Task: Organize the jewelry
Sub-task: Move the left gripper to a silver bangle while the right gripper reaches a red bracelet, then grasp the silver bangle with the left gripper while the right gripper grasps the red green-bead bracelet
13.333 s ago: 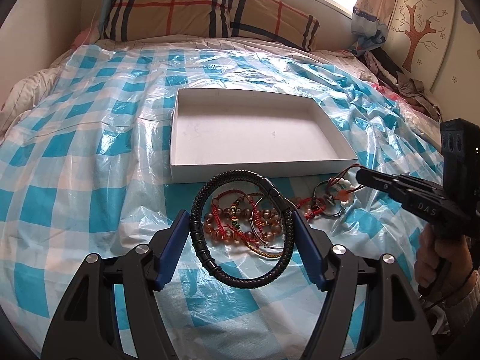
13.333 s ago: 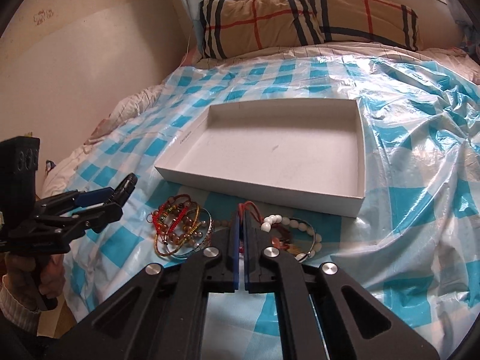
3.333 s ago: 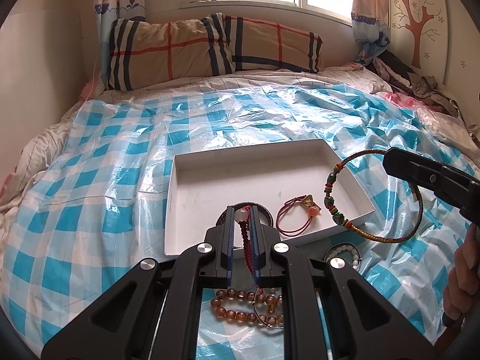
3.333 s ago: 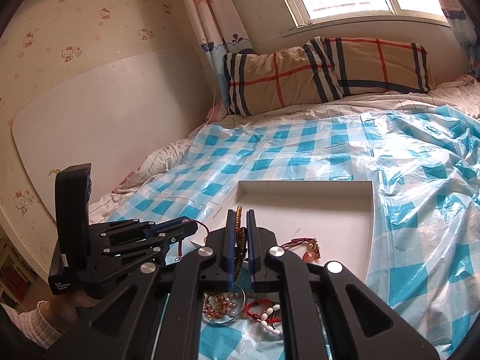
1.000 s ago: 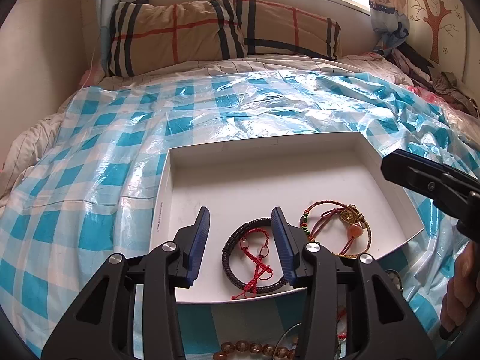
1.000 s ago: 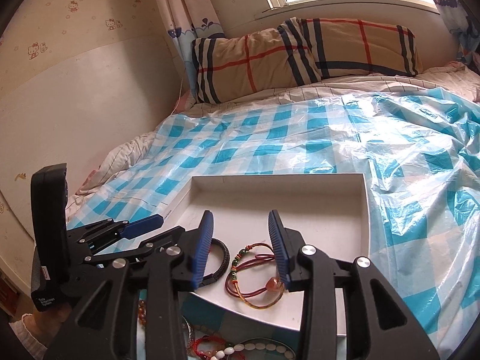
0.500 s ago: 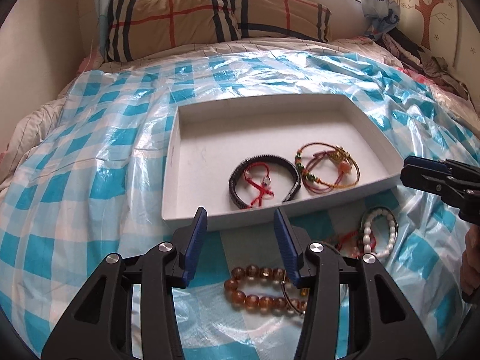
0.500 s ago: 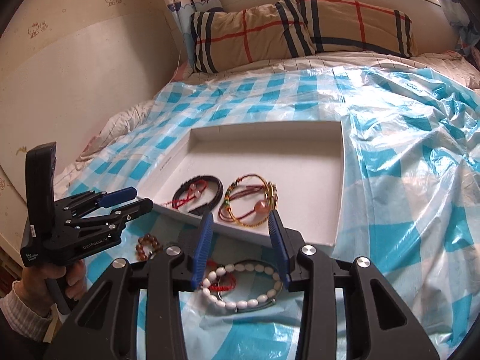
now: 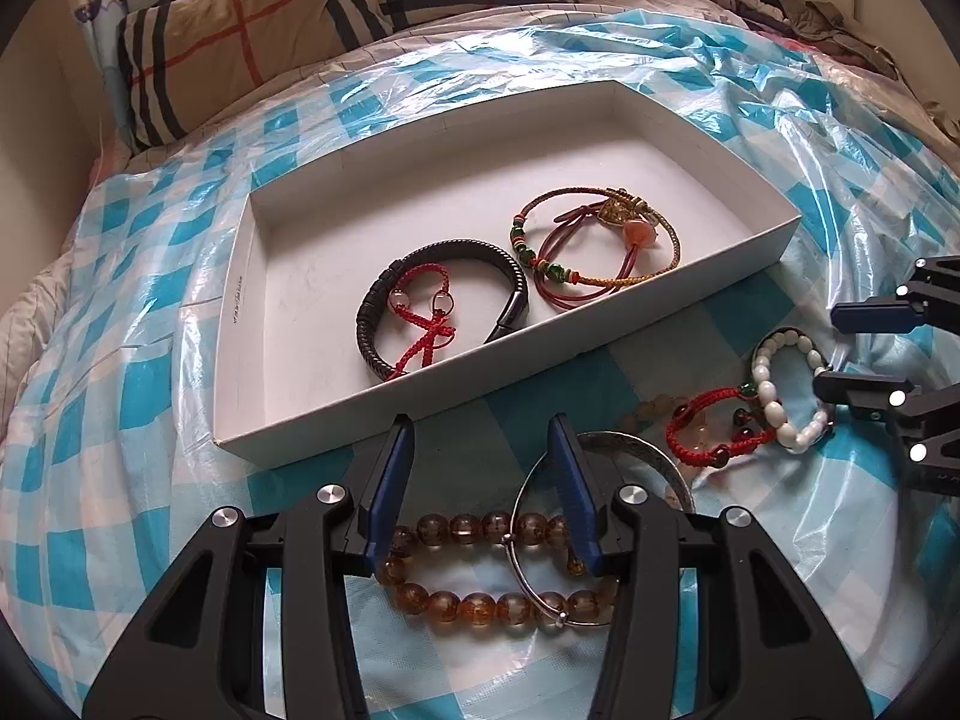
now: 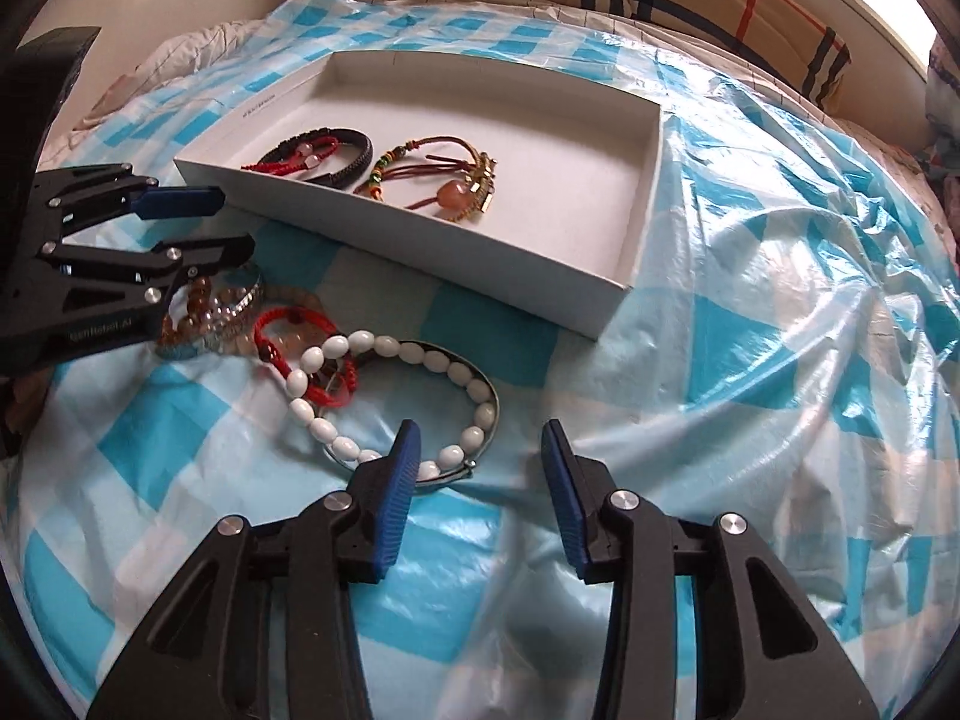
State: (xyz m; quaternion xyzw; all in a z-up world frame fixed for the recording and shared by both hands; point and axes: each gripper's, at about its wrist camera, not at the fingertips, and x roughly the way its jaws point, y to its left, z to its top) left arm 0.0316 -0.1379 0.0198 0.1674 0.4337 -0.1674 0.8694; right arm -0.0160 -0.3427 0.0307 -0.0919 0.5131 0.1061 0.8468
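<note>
A white shallow box [image 9: 240, 312] [image 10: 528, 276] lies on the bed. It holds a black braided bracelet [image 9: 510, 294], a red cord bracelet [image 9: 426, 330] and a beaded cord bracelet with an orange stone [image 9: 600, 246]. My left gripper [image 9: 480, 468] is open, low over an amber bead bracelet [image 9: 474, 600] and a silver bangle [image 9: 528, 564]. My right gripper [image 10: 477, 468] is open beside a white bead bracelet [image 10: 390, 396] lying on a thin metal bangle. A red bead bracelet [image 10: 282, 330] lies between them.
A crinkled blue-and-white checked plastic sheet [image 10: 780, 300] covers the bed. Plaid pillows [image 9: 300, 18] lie at the head. A wall runs along the left side. Clothes [image 9: 810, 6] are piled at the far right.
Both grippers have come down and closer to the loose jewelry in front of the box. Both stay open. The box contents have not moved.
</note>
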